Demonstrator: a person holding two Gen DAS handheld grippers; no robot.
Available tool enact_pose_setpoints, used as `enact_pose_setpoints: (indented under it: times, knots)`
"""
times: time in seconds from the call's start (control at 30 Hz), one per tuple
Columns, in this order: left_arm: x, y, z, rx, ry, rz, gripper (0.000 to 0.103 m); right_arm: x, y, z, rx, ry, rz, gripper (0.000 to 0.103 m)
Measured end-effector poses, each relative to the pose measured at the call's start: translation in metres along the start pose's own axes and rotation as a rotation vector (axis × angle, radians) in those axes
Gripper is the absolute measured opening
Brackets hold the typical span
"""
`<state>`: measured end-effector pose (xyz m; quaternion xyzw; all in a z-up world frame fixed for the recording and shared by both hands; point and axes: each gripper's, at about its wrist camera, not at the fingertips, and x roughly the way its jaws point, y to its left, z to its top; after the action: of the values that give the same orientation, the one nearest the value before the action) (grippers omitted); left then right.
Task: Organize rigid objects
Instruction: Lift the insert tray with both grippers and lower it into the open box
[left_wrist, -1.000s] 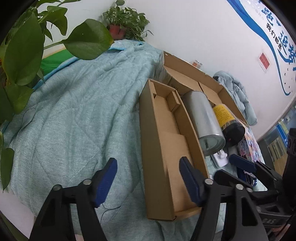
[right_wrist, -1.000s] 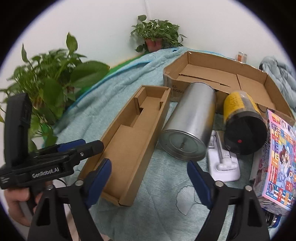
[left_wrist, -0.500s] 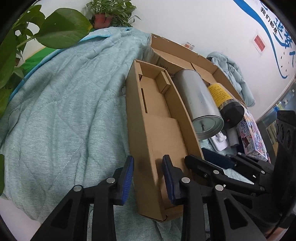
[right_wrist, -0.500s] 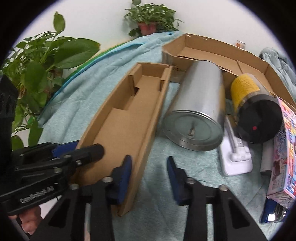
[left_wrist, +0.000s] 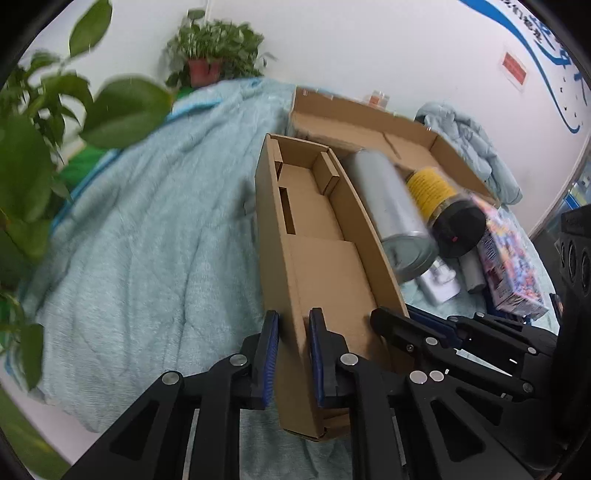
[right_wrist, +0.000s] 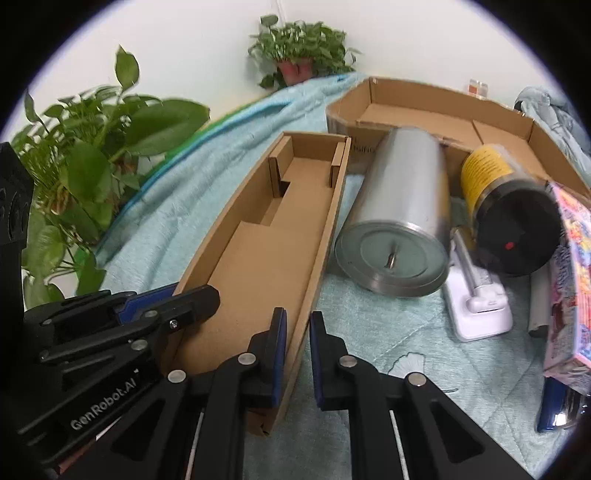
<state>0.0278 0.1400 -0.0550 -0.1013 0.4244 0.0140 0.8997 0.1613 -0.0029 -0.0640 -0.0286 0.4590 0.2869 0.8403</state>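
Note:
A long open cardboard tray box (left_wrist: 317, 258) lies on a light blue quilt (left_wrist: 147, 240); it also shows in the right wrist view (right_wrist: 266, 251). My left gripper (left_wrist: 291, 354) is shut on the box's left wall near its front end. My right gripper (right_wrist: 297, 354) is shut on the box's right wall near the front. A silver metal canister (right_wrist: 395, 221) lies on its side right of the box, then a yellow jar with a black lid (right_wrist: 506, 210) and a colourful box (right_wrist: 569, 280).
A wide open cardboard box (right_wrist: 436, 110) stands behind the canister. A white flat device (right_wrist: 476, 302) lies under the jar. Leafy plants (right_wrist: 85, 177) stand at the left, a potted plant (right_wrist: 299, 55) by the wall. A light blue jacket (left_wrist: 476, 147) lies far right.
Both grippers went from wide open to shut on the long box's side walls. The view has shifted and the box's front end looks slightly raised.

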Motion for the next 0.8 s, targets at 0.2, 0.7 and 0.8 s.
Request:
enact_pose_setpoints:
  times: [0.2,0.7,0.8]
  knots:
    - [-0.040,-0.033,0.033,0.071,-0.141,0.014,0.012,-0.043,-0.006,0.018,-0.011,-0.166,-0.002,0.011]
    - [-0.014,-0.097,0.215,0.211,-0.234,-0.084,0.012,-0.069,-0.073,0.145,0.058,-0.297,-0.116,0.012]
    - [0.013,-0.098,0.256,0.217,-0.207,-0.076,0.012,-0.052,-0.083,0.171,0.062,-0.259,-0.125,0.012]
